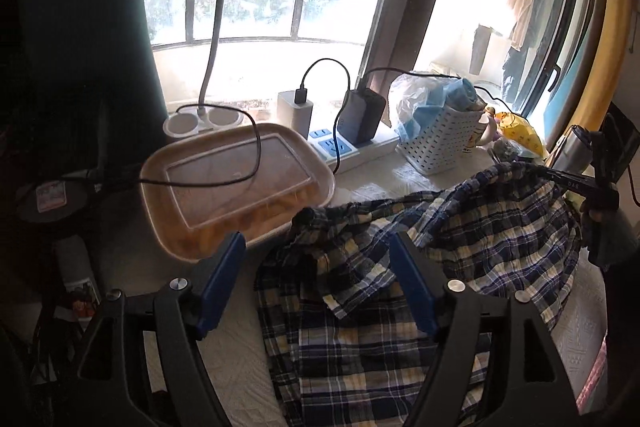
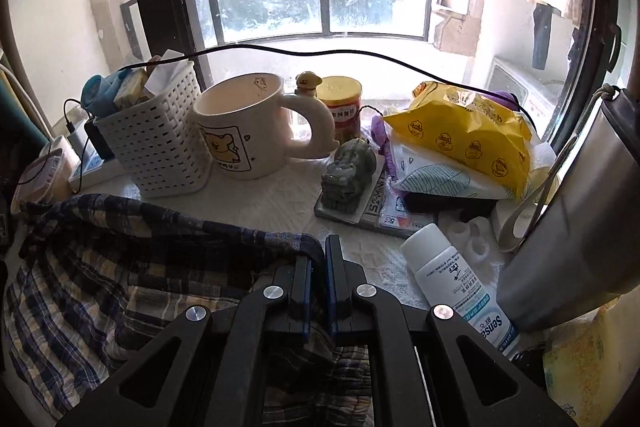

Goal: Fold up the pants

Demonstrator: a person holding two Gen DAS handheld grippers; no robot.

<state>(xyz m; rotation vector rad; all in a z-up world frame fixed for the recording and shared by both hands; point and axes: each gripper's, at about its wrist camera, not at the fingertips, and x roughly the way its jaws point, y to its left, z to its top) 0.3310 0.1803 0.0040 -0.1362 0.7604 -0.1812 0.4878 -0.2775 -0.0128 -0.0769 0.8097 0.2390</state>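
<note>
The pants [image 1: 380, 307] are blue, yellow and white plaid, lying bunched on a white textured cloth. My left gripper [image 1: 316, 247] is open, its blue pads either side of the crumpled waistband end, just above the fabric. My right gripper [image 2: 318, 247] is shut on the pants' gathered waistband [image 2: 240, 231] and lifts that edge a little. In the left wrist view the right gripper [image 1: 576, 183] shows at the far right holding the raised edge. The pants [image 2: 100, 287] spread to the left in the right wrist view.
A lidded plastic food container [image 1: 236, 187] and a power strip [image 1: 352, 147] with chargers sit behind the pants at left. A white basket [image 2: 160, 139], a large mug [image 2: 244, 127], a can [image 2: 340, 107], a yellow bag [image 2: 460, 131], a lotion bottle [image 2: 460, 283] and a steel flask [image 2: 580, 227] crowd the sill.
</note>
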